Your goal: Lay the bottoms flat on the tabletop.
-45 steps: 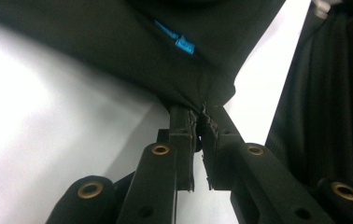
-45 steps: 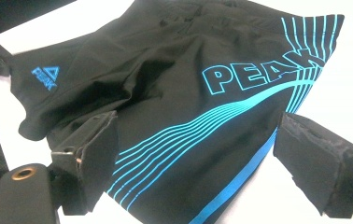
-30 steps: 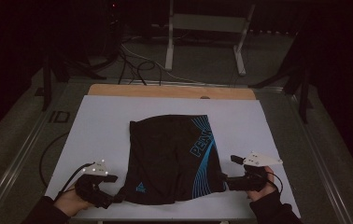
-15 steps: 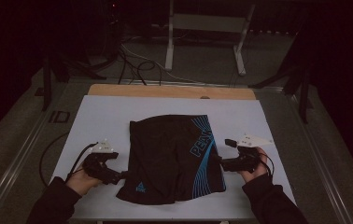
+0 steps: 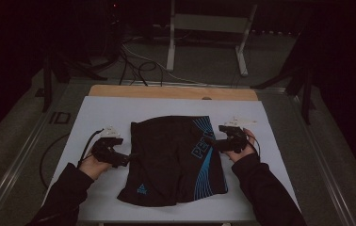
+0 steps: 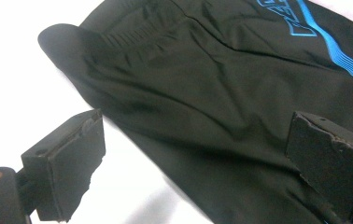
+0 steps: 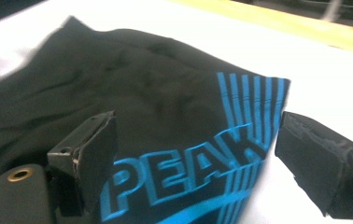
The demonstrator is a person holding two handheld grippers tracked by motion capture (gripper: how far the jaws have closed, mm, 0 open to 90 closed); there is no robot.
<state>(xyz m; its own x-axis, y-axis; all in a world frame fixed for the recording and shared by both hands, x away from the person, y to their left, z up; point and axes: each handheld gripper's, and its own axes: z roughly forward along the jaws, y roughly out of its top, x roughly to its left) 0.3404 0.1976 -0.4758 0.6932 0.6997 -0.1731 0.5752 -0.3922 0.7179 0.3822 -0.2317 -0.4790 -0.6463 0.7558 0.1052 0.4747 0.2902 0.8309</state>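
On the white table [image 5: 119, 110], smooth, creased black shorts [image 5: 171, 160].

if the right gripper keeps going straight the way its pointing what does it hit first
Most likely the black shorts: the right gripper has open jaws aimed over the blue PEAK lettering, with nothing between. How high it rides above the cloth is unclear.

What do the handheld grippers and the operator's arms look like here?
Left gripper and right gripper: black bodies, each topped by a pale three-cornered plate and trailing a thin black cable. The jaw pads are black blocks with chipped edges; a brass-coloured fitting sits by the base. The person wears dark long sleeves.
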